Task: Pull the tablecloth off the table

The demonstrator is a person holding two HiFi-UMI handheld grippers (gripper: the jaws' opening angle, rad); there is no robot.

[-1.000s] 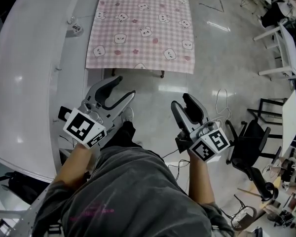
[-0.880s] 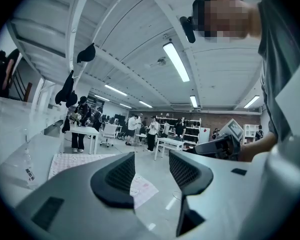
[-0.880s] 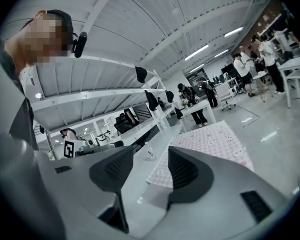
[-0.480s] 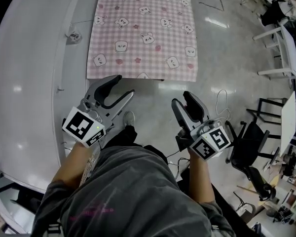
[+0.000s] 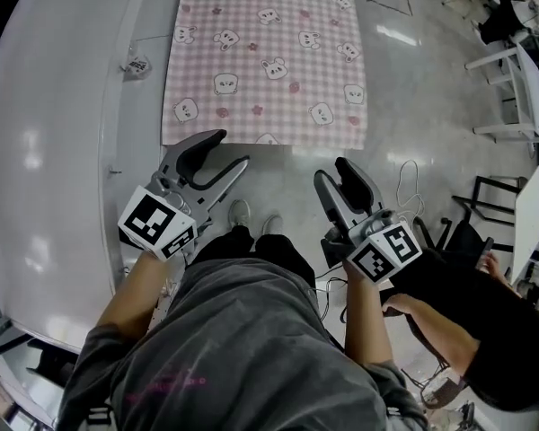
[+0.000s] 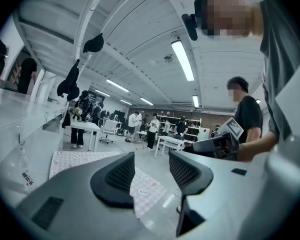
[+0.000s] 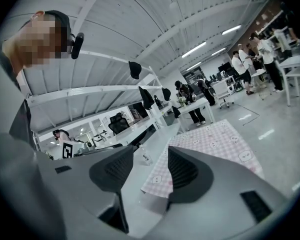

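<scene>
Floor: glossy grey floor, open on the cloth's right and between the cloth and the person, so there is room to draw it back that way.
Long worktop: long white curved worktop, just beside the cloth's left edge; little room there.
Tablecloth: pink checked fabric tablecloth with small animal faces, spread flat over a small worktop that it hides wholly, its near hem facing both claws.
Handling: judged light, soft and limp. It should slide and bunch rather than keep its shape, so the 2 near corners of the hem look best to pinch.
Second person: dark-sleeved arm, low right, near the right claw, narrowing the room behind.
Left claw: jaws apart, nothing between them, near the hem's left corner.
Right claw: jaws apart, empty, short of the hem.
Small labelled item: on the long worktop, beside the cloth's left edge; a leftward swing might catch it.
</scene>
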